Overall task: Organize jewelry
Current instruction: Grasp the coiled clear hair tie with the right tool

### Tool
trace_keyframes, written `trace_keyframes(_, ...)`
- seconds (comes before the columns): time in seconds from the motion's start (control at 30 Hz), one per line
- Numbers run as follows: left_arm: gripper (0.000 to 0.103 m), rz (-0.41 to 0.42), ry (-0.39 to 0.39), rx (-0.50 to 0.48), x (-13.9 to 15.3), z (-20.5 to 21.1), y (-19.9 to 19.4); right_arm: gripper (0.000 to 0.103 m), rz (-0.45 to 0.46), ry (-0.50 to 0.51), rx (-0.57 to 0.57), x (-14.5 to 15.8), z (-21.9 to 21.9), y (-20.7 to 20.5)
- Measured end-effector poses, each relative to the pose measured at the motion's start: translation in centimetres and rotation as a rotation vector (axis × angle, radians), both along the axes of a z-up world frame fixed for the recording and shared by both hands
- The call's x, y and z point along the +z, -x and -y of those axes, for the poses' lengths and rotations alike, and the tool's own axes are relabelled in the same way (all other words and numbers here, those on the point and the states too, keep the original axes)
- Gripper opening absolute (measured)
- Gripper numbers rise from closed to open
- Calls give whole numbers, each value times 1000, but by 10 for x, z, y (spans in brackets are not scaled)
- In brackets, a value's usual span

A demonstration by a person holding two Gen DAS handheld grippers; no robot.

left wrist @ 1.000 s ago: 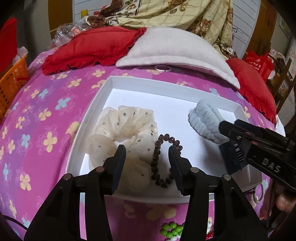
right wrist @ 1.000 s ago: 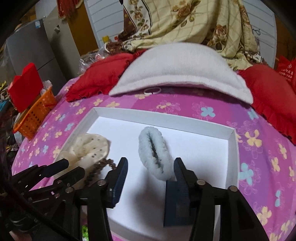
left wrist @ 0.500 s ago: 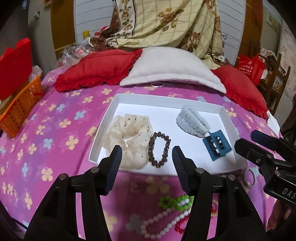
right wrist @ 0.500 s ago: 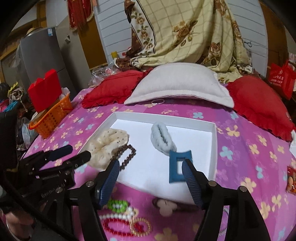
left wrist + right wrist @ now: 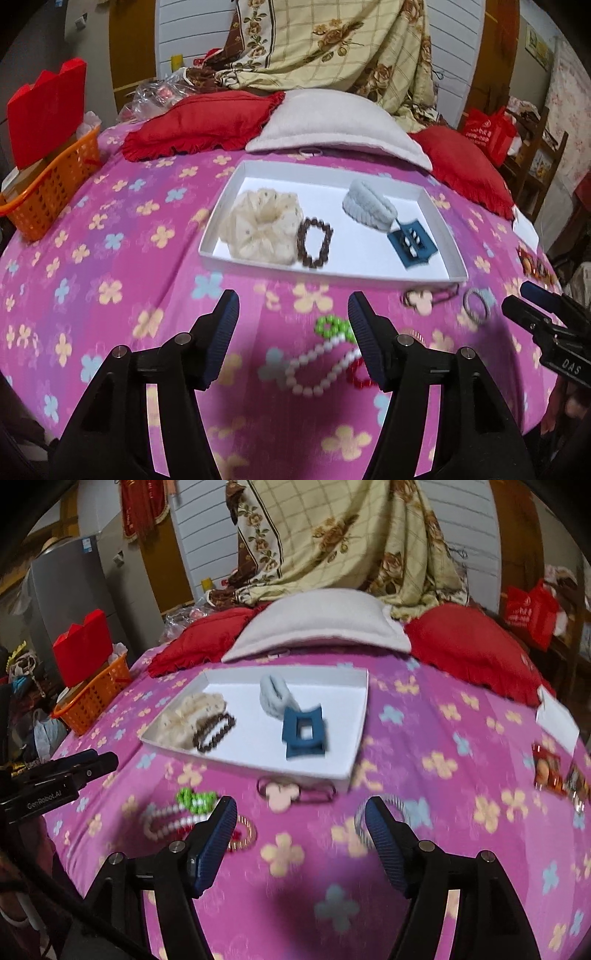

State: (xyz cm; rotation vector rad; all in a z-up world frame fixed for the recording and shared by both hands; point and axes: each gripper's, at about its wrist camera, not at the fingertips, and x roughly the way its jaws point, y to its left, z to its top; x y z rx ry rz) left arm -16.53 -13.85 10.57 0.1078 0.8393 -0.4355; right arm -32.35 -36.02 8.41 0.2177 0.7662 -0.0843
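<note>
A white tray point(image 5: 221, 210) lies on the pink flowered bedspread. It holds a cream scrunchie point(image 5: 258, 225), a brown bead bracelet point(image 5: 314, 242), a pale blue scrunchie point(image 5: 365, 206) and a blue hair claw point(image 5: 410, 243). In front of the tray lie a white bead necklace point(image 5: 321, 365), green beads point(image 5: 332, 326), red beads point(image 5: 356, 371), a pink clip point(image 5: 421, 297) and a grey ring point(image 5: 474, 304). My left gripper point(image 5: 293, 321) is open and empty above the loose beads. My right gripper point(image 5: 301, 825) is open and empty near the clip point(image 5: 282, 794).
An orange basket point(image 5: 48, 188) stands at the bed's left edge. Red cushions point(image 5: 199, 125) and a grey pillow point(image 5: 332, 125) lie behind the tray. Snack packets point(image 5: 546, 771) and a white card point(image 5: 557, 718) lie at the right.
Both grippers have pulled back from the tray toward the near edge of the bed. The blue hair claw stays in the tray. The loose beads in front of the tray have come into view.
</note>
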Motion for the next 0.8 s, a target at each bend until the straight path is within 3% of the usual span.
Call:
trace_keyframes(0.1,61,-18,-12,-5,-9,-4,9,67,-19,-19,40,-12,-7,6)
trace_keyframes(0.17,61,-42,-12,3,-17,-8,12,47,-39,-19,87,-21,-18,3)
trace_keyframes(0.53,61,-143,-27,29,-51,-26,6,42,-98,62,283,-56,-75,-39)
trace_keyframes(0.67,61,-172,-25,30,-61,-25,0,19,-135,91,291,-70,-76,-54)
trace_keyframes(0.8,61,-179,-34,19,-66,-20,-4,12,-142,65,300,-78,-69,-56)
